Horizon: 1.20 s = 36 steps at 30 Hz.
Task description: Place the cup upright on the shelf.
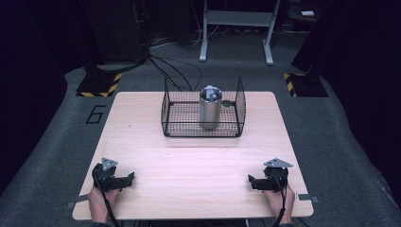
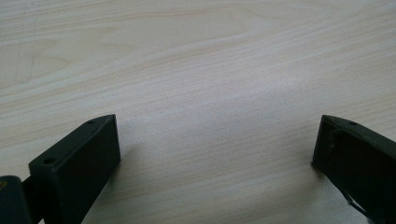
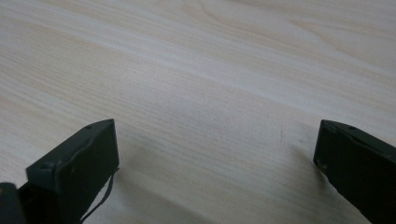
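metal can point(image 1: 209, 109) stands upright inside a black wire basket point(image 1: 172, 112) at the far middle of the wooden table point(image 1: 189, 165), roughly centred in the basket and apart from its mesh walls. something pale and crumpled sits in or on the can's top; too small to tell what. a small dark shape lies on the basket floor just right of the can, unclear. left gripper point(image 1: 124, 180) rests near the table's near left corner, right gripper point(image 1: 254, 181) near the near right corner, both well apart from the basket, each pointed inward across the bare wood. in the left gripper view the jaws stand wide apart with nothing between them but wood grain; same in the right gripper view, jaws spread, empty. judgement on handling: can looks rigid and smooth-sided, likely slippery on its brushed wall, and being tall and narrow it could tip if nudged at the top. weight unknown; if hollow, light, and a hard squeeze might dent a thin wall. best hold looks to be across the body at mid-height or a little above, jaws square to the curve, coming down from above since the basket's walls block a low side approach. the open front edge looks lower, so a reach over it may serve. the second gripper could steady the basket rim, as light wire may slide on the table.
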Each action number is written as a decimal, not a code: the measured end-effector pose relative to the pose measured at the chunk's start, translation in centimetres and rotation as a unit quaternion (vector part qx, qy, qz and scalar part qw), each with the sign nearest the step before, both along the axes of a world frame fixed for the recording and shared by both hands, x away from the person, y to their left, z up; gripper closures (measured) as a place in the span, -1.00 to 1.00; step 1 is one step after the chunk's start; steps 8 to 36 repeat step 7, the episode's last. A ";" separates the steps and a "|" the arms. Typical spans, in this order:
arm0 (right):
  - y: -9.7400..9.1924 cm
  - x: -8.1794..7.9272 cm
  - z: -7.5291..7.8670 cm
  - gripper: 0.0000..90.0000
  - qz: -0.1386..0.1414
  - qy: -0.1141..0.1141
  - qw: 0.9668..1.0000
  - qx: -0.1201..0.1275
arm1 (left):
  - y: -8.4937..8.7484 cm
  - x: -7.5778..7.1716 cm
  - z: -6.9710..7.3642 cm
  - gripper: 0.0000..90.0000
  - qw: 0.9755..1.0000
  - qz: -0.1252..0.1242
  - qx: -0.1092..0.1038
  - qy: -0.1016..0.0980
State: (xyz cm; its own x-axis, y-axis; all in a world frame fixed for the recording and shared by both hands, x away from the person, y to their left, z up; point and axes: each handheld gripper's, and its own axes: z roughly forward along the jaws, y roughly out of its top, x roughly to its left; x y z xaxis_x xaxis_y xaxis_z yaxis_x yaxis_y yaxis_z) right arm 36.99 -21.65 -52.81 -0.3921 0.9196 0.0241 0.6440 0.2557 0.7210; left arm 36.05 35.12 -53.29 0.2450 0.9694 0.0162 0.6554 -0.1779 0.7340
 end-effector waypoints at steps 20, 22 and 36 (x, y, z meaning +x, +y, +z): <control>-0.2 -0.2 -0.2 -1.00 -0.005 -0.002 1.000 -0.004 | 0.0 0.0 0.0 -0.99 1.000 0.000 0.001 0.001; -0.2 -0.2 -0.2 -1.00 -0.005 -0.002 1.000 -0.004 | 0.0 0.0 0.0 -0.99 1.000 0.000 0.001 0.001; -0.2 -0.2 -0.2 -1.00 -0.005 -0.002 1.000 -0.004 | 0.0 0.0 0.0 -0.99 1.000 0.000 0.001 0.001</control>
